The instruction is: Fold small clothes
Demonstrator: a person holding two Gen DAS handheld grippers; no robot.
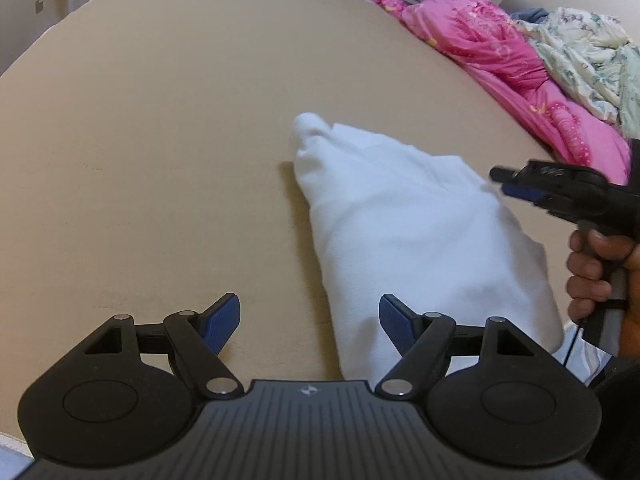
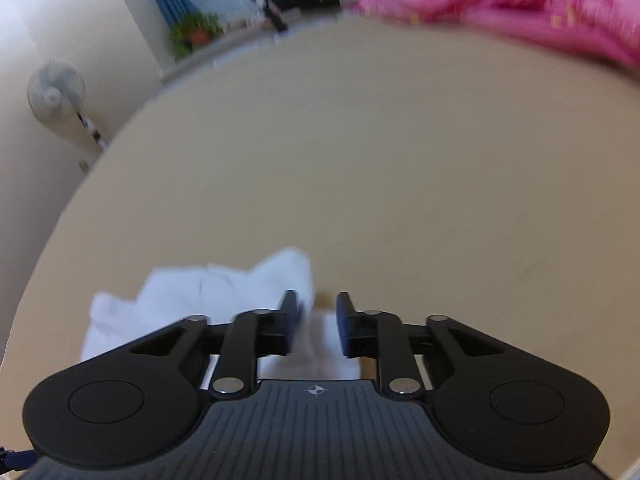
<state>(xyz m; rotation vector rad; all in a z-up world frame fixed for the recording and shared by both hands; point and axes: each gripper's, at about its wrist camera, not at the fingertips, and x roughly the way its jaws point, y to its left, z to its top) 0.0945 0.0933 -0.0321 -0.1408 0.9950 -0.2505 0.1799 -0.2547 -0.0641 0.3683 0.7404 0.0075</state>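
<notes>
One white garment (image 1: 416, 236) lies bunched on the tan bed (image 1: 160, 160), toward its near right side. Two grippers are in view. The left gripper (image 1: 310, 322) hovers above the bed with its two blue fingers (image 1: 224, 322) spread wide and nothing between them. The right gripper (image 2: 318, 320), held by one hand (image 1: 596, 276), has its fingers partly closed with white cloth lying between them; whether they pinch it cannot be told. One pink blanket (image 1: 512, 60) and one pale floral blanket (image 1: 588, 56) are heaped along the far right edge.
</notes>
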